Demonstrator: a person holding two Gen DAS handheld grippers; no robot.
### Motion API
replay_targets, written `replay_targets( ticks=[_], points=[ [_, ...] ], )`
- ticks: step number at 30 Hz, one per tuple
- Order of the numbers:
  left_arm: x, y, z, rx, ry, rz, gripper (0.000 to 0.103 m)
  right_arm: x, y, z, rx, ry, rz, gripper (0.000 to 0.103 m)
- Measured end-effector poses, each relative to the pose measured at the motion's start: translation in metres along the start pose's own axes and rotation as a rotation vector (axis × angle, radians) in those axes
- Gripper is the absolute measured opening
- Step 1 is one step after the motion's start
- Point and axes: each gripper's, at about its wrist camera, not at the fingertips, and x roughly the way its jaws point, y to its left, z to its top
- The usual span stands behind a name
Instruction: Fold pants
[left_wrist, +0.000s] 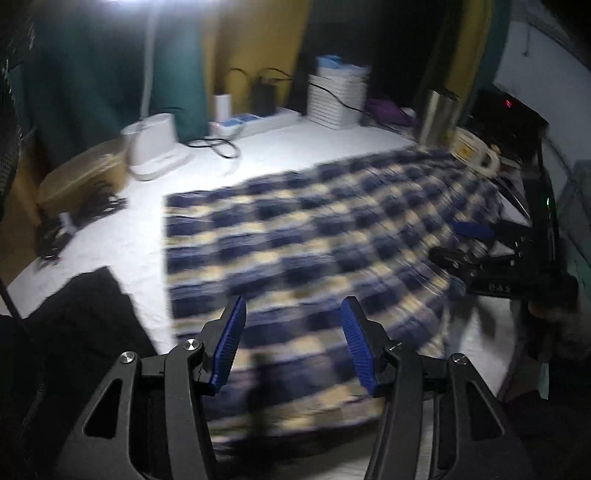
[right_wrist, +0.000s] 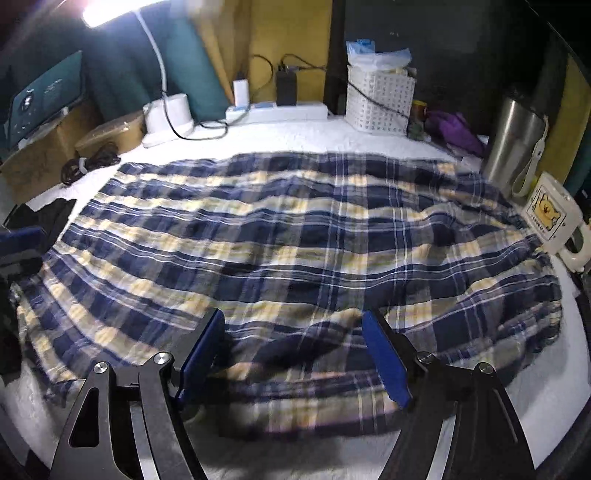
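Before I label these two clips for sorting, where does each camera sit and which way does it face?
Left wrist: sits on the left claw, looking down across the plaid pants toward the white basket; its open blue fingers show, and the right claw at right.
Right wrist: sits on the right claw, looking down over the pants; its open fingers show, and the left claw at the left edge.
Shared: pants, basket, steel tumbler, bear mug.

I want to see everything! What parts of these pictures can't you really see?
- Plaid pants, left wrist view: smeared by motion blur, so folds are unclear.
- Mug, right wrist view: handle cut off by the edge.
- Basket: contents too small.
- Left gripper, right wrist view: mostly out of frame.
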Motion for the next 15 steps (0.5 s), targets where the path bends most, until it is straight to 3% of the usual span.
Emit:
replay_targets(
  ticks=[9, 15],
  points=[
    [0.015, -0.009, -0.031, -0.027, 0.073, 0.003, 0.053, 0.001, 0.035, -0.007, -0.062, 0.008, 0.078, 0.078],
    [0.010, -0.001, -0.049, -0.036, 0.046, 0.022, 0.053, 0.004, 0.038, -0.021, -0.067, 0.025, 0.093, 0.078]
  ],
)
